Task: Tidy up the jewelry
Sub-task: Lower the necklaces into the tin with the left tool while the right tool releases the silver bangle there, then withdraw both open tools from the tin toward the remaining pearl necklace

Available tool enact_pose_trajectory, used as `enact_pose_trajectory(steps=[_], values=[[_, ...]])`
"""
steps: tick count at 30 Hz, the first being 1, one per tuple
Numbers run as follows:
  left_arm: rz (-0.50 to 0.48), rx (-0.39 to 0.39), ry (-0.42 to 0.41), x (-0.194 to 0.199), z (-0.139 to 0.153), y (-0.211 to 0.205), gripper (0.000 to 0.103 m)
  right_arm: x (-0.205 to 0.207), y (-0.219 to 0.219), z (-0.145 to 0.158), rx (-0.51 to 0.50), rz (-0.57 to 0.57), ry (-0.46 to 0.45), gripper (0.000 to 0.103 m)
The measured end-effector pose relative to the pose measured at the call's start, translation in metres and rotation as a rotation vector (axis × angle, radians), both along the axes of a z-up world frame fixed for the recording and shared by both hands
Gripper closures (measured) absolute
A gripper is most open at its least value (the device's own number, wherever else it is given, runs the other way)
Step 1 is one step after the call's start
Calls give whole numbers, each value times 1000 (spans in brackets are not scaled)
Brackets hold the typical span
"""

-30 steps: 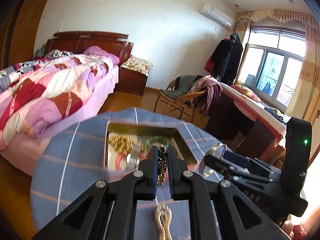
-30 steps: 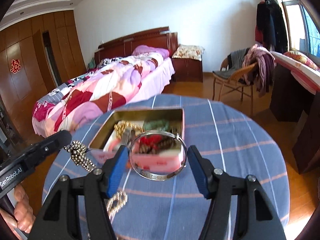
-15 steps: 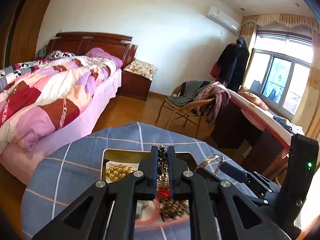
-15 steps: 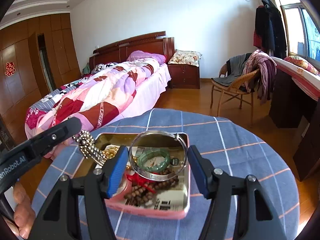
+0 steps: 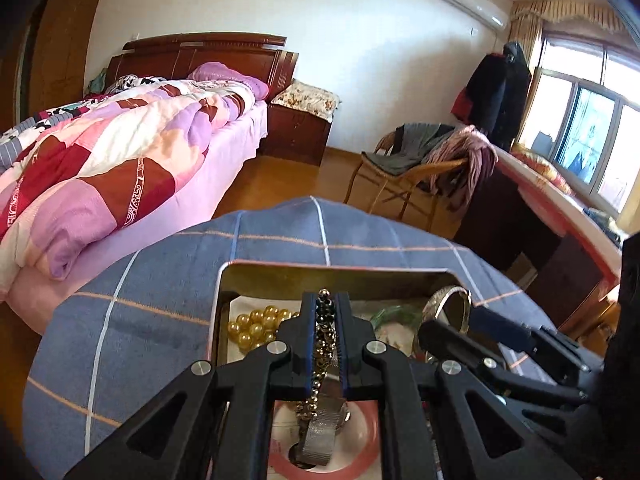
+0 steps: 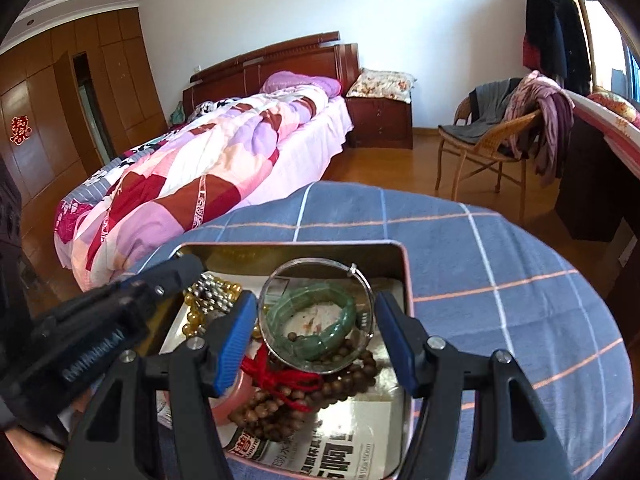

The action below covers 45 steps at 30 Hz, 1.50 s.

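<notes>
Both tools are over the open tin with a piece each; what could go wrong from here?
1. The right tool grips the silver bangle only at its two edges; it may twist or spring out, perhaps onto the green bracelet directly below.
2. The left tool pinches a dangling metal bead string; dropped in, it could tangle with the gold beads.
3. The two tools sit close over the tin and might knock together.
</notes>
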State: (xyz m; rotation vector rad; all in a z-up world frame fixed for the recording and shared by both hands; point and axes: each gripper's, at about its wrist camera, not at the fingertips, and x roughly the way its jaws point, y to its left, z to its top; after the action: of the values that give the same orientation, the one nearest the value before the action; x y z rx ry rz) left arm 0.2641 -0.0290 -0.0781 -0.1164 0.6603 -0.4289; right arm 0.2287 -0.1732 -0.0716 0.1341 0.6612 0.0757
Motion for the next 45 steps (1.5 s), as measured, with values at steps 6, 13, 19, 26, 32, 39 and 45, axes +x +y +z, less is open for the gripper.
enact_pose_trajectory(steps=[6, 13, 19, 26, 32, 39, 45], values=[[13, 65, 32, 6, -10, -4, 95, 6, 0, -6, 19, 27, 35, 62], [34, 122, 36, 7, -16, -9, 94, 6, 0, -8, 24, 49, 34, 65], [60, 132, 37, 8, -16, -8, 63, -11, -17, 12, 60, -32, -95, 25], [98, 148, 11, 0, -9, -9, 38, -13, -24, 11, 61, -82, -103, 25], [101, 150, 23, -22, -2, -1, 33, -20, -20, 14, 17, -110, -134, 16], [131, 150, 12, -58, -1, 17, 33, -42, -20, 11, -18, -152, -88, 10], [175, 157, 27, -78, -8, 31, 33, -62, -18, 12, -43, -168, -100, 10]])
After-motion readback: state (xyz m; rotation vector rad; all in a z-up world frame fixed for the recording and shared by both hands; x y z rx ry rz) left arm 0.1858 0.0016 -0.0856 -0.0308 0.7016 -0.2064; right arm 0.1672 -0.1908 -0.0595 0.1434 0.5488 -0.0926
